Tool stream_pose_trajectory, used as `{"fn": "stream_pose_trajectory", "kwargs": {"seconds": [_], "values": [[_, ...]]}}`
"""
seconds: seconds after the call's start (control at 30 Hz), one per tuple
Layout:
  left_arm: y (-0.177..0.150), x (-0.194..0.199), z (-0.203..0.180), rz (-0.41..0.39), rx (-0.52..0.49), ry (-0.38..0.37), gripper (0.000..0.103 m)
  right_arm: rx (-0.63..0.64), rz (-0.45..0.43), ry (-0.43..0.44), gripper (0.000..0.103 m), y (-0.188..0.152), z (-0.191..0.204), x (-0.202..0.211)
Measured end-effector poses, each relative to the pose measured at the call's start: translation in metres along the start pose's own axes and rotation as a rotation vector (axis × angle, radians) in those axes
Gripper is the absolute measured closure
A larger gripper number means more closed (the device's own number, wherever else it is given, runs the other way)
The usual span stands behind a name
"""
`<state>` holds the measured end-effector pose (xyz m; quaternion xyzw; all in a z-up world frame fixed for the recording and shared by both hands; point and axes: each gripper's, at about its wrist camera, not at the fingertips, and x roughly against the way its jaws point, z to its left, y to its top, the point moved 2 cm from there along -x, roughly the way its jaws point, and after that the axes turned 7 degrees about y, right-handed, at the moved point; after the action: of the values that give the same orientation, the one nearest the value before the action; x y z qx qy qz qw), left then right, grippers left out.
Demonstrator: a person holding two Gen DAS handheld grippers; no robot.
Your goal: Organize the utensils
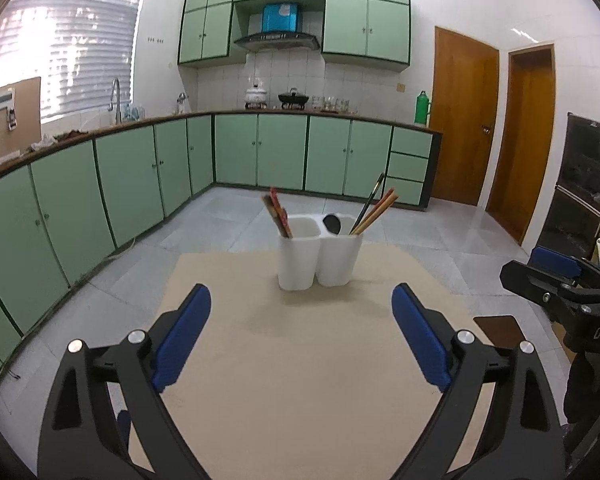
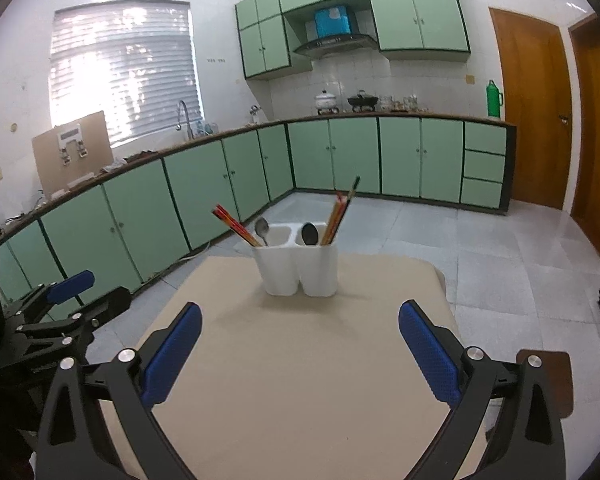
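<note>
A white two-compartment utensil holder (image 1: 319, 258) (image 2: 299, 266) stands at the far end of a beige table (image 1: 300, 360) (image 2: 300, 360). Its left compartment holds red chopsticks (image 1: 277, 212) (image 2: 236, 224) and a silver spoon (image 2: 262, 229). Its right compartment holds a black spoon (image 1: 332, 224) (image 2: 310, 233) and brown chopsticks (image 1: 376, 210) (image 2: 340, 212). My left gripper (image 1: 302, 316) is open and empty, well short of the holder. My right gripper (image 2: 300, 334) is open and empty, also short of it. Each gripper shows at the edge of the other's view, the right (image 1: 560, 280) and the left (image 2: 68, 292).
Green kitchen cabinets (image 1: 140, 184) run along the left and back walls. Wooden doors (image 1: 496, 128) stand at the right. A dark brown stool or chair seat (image 2: 548, 380) sits beside the table's right edge. The floor is grey tile.
</note>
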<state>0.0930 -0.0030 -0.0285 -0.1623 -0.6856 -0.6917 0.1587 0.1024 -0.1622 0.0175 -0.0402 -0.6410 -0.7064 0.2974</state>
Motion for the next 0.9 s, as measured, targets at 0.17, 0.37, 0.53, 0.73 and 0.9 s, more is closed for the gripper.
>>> {"fn": "stream_pose_trajectory", "kwargs": {"seconds": [0.17, 0.37, 0.53, 0.73, 0.9], "values": [[0.013, 0.02, -0.002, -0.046, 0.007, -0.005, 0.014, 0.034, -0.028, -0.007, 0.006, 0.01, 0.013, 0.016], [0.017, 0.037, -0.006, -0.079, 0.004, 0.003, 0.014, 0.049, -0.053, -0.008, 0.006, 0.016, 0.019, 0.026], [0.017, 0.042, -0.007, -0.087, 0.004, 0.008, 0.014, 0.066, -0.062, -0.021, 0.006, 0.016, 0.025, 0.028], [0.016, 0.045, -0.004, -0.092, 0.012, 0.015, 0.014, 0.052, -0.066, -0.023, 0.006, 0.014, 0.025, 0.028], [0.018, 0.044, -0.006, -0.093, 0.017, 0.013, 0.014, 0.059, -0.065, -0.028, 0.006, 0.013, 0.025, 0.028]]}}
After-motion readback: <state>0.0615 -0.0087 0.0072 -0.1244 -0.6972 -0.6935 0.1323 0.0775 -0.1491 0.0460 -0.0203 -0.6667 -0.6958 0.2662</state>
